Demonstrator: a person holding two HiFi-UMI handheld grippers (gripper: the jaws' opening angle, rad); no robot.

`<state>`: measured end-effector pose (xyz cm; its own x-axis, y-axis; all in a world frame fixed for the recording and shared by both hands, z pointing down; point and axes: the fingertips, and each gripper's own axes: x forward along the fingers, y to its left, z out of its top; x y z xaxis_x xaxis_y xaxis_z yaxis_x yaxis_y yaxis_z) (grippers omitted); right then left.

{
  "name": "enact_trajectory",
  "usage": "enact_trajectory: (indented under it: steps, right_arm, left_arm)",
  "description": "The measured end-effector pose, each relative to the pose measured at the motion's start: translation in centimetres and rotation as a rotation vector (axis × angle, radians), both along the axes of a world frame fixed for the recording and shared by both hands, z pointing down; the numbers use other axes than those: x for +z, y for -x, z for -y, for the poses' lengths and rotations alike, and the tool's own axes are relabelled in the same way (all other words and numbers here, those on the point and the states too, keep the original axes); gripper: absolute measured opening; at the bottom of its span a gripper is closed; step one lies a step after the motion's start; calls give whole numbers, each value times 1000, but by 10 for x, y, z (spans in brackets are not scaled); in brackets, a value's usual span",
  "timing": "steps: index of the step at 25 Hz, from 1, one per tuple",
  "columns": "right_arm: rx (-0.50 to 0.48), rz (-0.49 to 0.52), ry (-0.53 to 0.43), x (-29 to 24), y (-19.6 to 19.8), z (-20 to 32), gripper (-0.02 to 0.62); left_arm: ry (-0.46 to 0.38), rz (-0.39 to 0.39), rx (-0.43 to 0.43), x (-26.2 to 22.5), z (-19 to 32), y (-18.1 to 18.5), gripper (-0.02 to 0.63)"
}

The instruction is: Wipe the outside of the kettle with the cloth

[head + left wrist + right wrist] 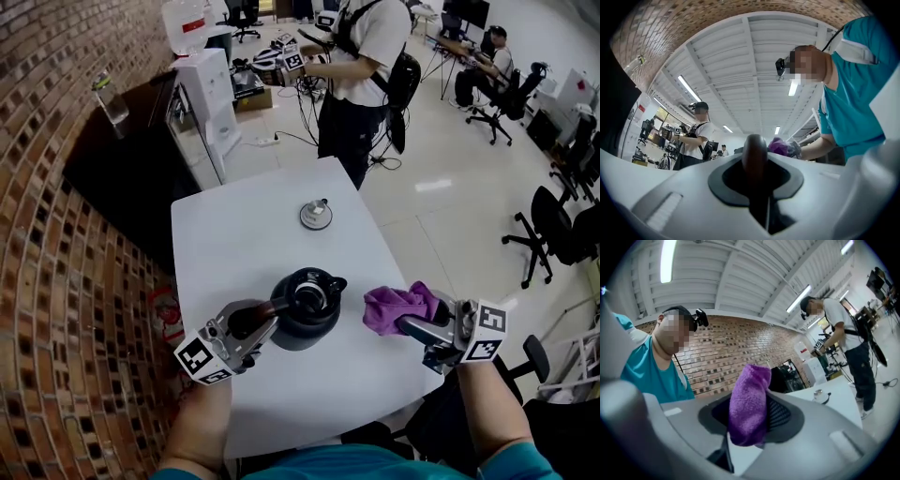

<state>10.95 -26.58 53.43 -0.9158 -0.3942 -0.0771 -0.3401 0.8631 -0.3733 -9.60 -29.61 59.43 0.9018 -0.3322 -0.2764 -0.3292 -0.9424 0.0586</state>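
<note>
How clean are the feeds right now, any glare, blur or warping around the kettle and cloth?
Head view: sharp and evenly lit, kettle clear, fisheye bends the brick wall. Left gripper view: kettle handle close and soft-focused. Right gripper view: cloth crisp, ceiling light blown out.

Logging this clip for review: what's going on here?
A person works two handheld tools at a white table. The left tool is clamped on the brown handle of a black open-topped kettle standing on the table. The right tool grips a bunched purple cloth just beside the kettle, apparently not yet touching it. A round grey lid lies farther up the table.
</note>
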Motion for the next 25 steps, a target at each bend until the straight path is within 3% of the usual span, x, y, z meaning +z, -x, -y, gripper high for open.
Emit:
enact_trajectory:
  steps: [9,17,21,25]
  right_arm:
    - [-19,-7,60,2,2,-11,149]
    - [-29,-10,115,2,2,-26,149]
    - [-33,-12,131,4,2,-30,150]
    - [-31,-29,150,7,8,-31,150]
  left_arm:
    - [108,-59,-77,21,-32,27,88]
    - [161,-64,-28,26,-66,15,179]
    - [184,-54,10,30,-82,17,187]
    - [265,-29,-4,46,-87,28,215]
